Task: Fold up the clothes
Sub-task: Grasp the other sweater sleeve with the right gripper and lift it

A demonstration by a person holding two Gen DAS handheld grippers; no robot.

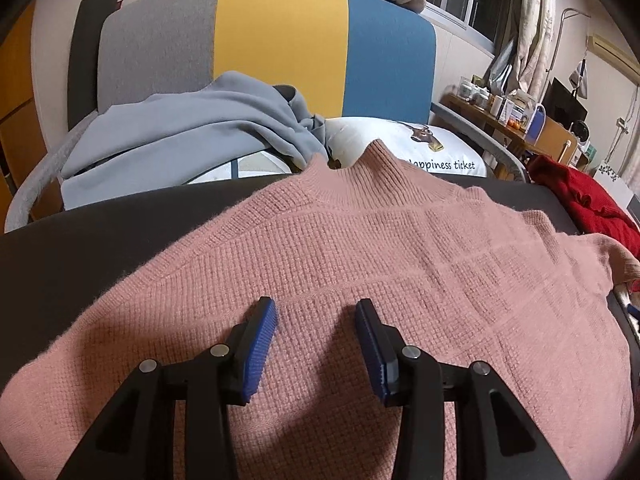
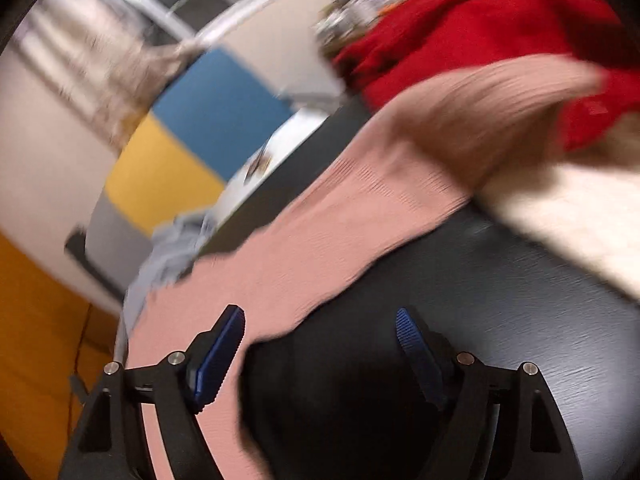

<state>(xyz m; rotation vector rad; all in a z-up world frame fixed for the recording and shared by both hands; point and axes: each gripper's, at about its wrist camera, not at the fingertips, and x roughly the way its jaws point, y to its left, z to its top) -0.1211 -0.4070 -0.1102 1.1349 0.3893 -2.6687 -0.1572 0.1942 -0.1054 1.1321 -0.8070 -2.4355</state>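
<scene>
A pink knitted sweater point(image 1: 360, 264) lies spread flat on a dark table point(image 1: 80, 240), its collar pointing away from me. My left gripper point(image 1: 316, 316) is open and empty, its blue pads hovering just over the sweater's middle. In the blurred, tilted right wrist view the sweater point(image 2: 320, 240) runs diagonally with a sleeve stretching to the upper right. My right gripper point(image 2: 320, 320) is open and empty, over the dark table point(image 2: 500, 300) at the sweater's edge.
A chair with grey, yellow and blue back point(image 1: 280, 48) stands behind the table, holding a grey-blue garment point(image 1: 180, 128) and a white printed cloth point(image 1: 420, 144). A red garment point(image 1: 580, 200) lies at the table's right; it also shows in the right wrist view point(image 2: 480, 32). A cluttered shelf point(image 1: 520, 120) is at far right.
</scene>
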